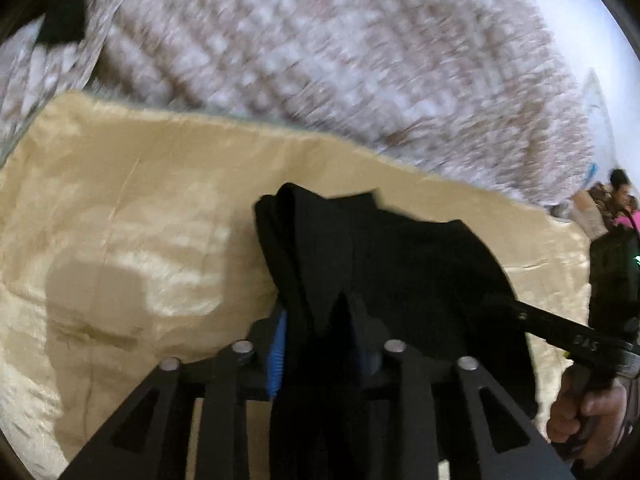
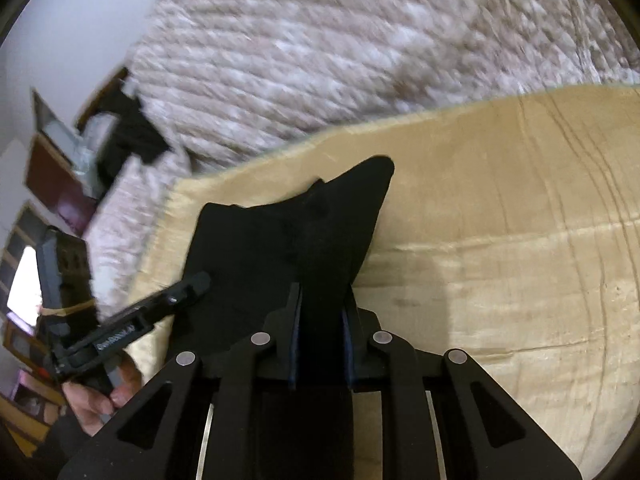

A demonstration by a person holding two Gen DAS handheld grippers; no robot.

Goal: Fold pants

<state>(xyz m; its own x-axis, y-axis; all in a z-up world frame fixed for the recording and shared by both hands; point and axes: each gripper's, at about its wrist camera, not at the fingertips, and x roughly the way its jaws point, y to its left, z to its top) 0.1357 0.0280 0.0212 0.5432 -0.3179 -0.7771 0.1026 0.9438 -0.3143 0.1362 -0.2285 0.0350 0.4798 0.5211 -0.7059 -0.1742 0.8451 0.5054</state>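
Observation:
The black pants (image 1: 400,264) hang bunched between both grippers, lifted above a cream blanket (image 1: 120,220). My left gripper (image 1: 320,320) is shut on a fold of the black cloth, which drapes over its fingers. My right gripper (image 2: 322,304) is shut on another part of the pants (image 2: 280,240), with cloth running back between its fingers. The right gripper also shows in the left wrist view (image 1: 504,304), at the pants' right edge. The left gripper shows in the right wrist view (image 2: 192,284), at the pants' left edge.
The cream blanket (image 2: 500,260) lies over a pink-white patterned bedspread (image 1: 320,48). A dark garment (image 2: 128,128) lies at the bed's far left edge near wooden furniture (image 2: 52,176). A person (image 1: 620,192) sits at the far right.

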